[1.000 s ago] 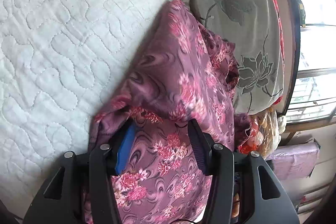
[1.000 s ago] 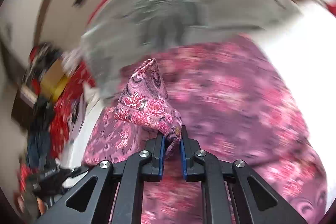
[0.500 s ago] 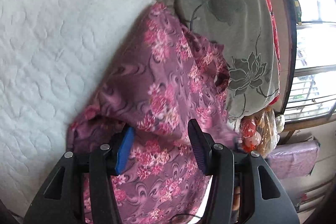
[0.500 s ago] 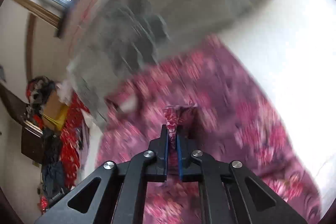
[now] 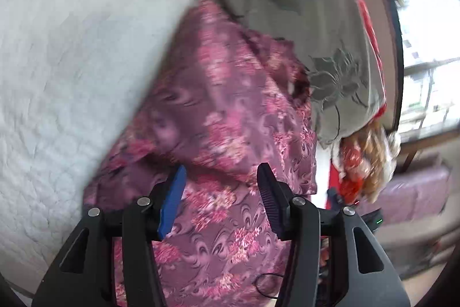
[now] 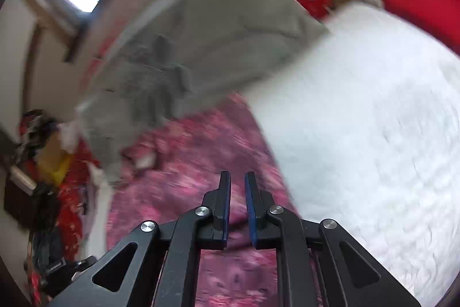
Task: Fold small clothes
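- My right gripper point(image 6: 237, 186) has let go: half a second ago its jaws pinched a fold of the garment point(image 6: 195, 163), now they stand a narrow gap apart with nothing between them
- That raised fold is gone; the cloth lies flat under and ahead of the right gripper
- My left gripper point(image 5: 220, 177) is as wide as before and holds nothing
- Left view has shifted: the garment point(image 5: 224, 105) and the grey pillow point(image 5: 287, 5) sit lower and nearer than before
- Left gripper hovers over the garment's near part, fingers pointing along it toward the pillow
- Right gripper points forward over the garment; white quilt point(image 6: 373, 120) off its right side, pillow point(image 6: 201, 33) ahead and left
- The garment's far edge meets the pillow; quilt point(image 5: 72, 62) spreads to the left gripper's left
- Both views are blurred
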Motion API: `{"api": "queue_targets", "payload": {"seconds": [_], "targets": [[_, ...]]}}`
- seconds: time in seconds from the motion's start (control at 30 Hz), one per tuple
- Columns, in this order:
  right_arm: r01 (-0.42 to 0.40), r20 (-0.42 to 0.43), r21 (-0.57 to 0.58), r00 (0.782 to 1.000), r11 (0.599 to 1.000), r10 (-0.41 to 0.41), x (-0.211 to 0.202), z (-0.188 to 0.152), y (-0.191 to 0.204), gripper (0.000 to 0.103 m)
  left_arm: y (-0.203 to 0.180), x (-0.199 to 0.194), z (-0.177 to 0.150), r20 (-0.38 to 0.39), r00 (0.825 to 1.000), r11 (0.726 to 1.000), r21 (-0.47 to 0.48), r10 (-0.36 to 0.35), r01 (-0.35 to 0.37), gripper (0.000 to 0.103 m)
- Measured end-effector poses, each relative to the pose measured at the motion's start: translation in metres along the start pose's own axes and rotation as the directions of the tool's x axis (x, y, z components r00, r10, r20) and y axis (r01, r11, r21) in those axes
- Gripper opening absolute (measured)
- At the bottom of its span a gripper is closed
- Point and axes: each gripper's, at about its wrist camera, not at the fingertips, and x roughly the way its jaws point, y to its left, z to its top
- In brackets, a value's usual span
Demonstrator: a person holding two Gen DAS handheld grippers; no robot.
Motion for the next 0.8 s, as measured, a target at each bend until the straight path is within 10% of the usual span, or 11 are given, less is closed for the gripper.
{"api": "queue_targets", "payload": {"seconds": [0.3, 0.4, 0.53, 0.67, 0.8], "targets": [[0.166, -0.125, -0.090, 0.976, 0.982, -0.176, 0.068, 0.021, 0.003, 0.033, -0.017, 0.037, 0.015, -0.029, 0.995, 0.994, 0.042, 0.099, -0.098, 0.050], [0.178, -0.125, -0.221, 0.970, 0.959, -0.209, 0.076, 0.019, 0.014, 0.006, -0.007, 0.040, 0.018, -0.044, 0.994, 0.995, 0.022, 0.099, -0.098, 0.050], [0.152, 0.021, -0.223, 0.988, 0.963, -0.151, 0.045, 0.026, 0.018, 0.005, 0.008, 0.040, 0.018, -0.043, 0.997, 0.998, -0.004, 0.069, -0.069, 0.050], [0.210, -0.170, -0.160, 0.957, 0.965, -0.236, 0.076, 0.022, -0.014, 0.006, 0.009, 0.035, 0.019, -0.055, 0.996, 0.997, -0.019, 0.068, -0.069, 0.050], [0.160, -0.087, -0.210, 0.980, 0.965, -0.181, 0.038, 0.023, 0.004, 0.014, -0.008, 0.019, 0.010, -0.028, 0.996, 0.994, 0.068, 0.086, -0.084, 0.051]]}}
